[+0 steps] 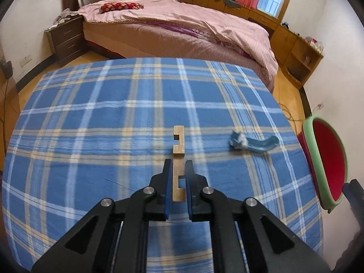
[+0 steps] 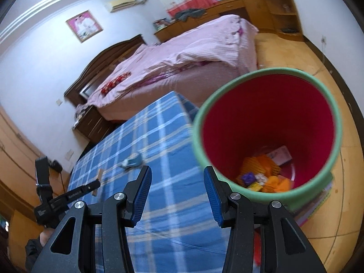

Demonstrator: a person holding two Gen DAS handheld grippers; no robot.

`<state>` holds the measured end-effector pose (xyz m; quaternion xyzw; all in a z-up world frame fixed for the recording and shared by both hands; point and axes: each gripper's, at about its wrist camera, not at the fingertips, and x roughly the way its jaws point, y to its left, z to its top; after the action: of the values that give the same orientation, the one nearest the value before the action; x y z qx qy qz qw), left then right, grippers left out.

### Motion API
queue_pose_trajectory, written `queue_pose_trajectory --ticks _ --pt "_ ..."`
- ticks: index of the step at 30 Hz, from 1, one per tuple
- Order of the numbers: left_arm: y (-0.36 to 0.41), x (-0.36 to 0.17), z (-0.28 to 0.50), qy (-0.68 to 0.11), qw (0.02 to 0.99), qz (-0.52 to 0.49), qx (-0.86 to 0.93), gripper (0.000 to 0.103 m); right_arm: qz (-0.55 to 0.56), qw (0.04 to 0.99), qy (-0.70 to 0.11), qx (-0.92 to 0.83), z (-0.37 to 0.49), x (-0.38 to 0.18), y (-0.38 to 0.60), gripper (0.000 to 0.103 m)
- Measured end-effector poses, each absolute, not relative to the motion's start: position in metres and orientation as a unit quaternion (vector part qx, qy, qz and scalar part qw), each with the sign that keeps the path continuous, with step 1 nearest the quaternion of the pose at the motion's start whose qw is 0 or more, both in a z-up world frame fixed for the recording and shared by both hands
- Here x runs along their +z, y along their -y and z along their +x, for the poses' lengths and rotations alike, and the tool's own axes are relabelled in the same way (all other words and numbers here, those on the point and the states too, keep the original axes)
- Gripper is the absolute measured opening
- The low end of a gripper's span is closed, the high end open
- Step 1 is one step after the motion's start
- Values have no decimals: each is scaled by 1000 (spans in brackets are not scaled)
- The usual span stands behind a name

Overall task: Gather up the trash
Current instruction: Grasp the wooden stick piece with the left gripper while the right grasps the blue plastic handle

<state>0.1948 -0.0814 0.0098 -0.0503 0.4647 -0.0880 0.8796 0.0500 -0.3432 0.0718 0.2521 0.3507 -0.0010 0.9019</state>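
A notched wooden piece lies on the blue plaid tablecloth. My left gripper is closed around its near half, pads touching both sides. A blue scrap with white fluff lies to its right. The red bin with a green rim stands past the table's right edge. In the right wrist view my right gripper is open and empty, over the table edge beside the bin. The bin holds several orange, yellow and purple scraps. The blue scrap, wooden piece and left gripper show at left.
A bed with a pink quilt stands behind the table. A dark nightstand is at the left and wooden cabinets at the right. The floor is wooden. A cable lies near the bin.
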Motion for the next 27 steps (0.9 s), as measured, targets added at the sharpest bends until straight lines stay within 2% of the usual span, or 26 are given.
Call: queue_pose_trajectory --ticks 7,21,24,27 --pt "46 6 201 -441 892 -73 -64 10 225 896 -381 32 98 62 298 49" --pt "28 -13 208 -431 890 -117 -86 10 210 880 -425 14 171 18 261 49" --pt "27 -15 207 -435 887 -124 -93 10 216 881 -421 3 180 13 261 44" --pt "27 -18 206 -440 884 -128 -96 9 212 886 -412 -5 182 11 258 35"
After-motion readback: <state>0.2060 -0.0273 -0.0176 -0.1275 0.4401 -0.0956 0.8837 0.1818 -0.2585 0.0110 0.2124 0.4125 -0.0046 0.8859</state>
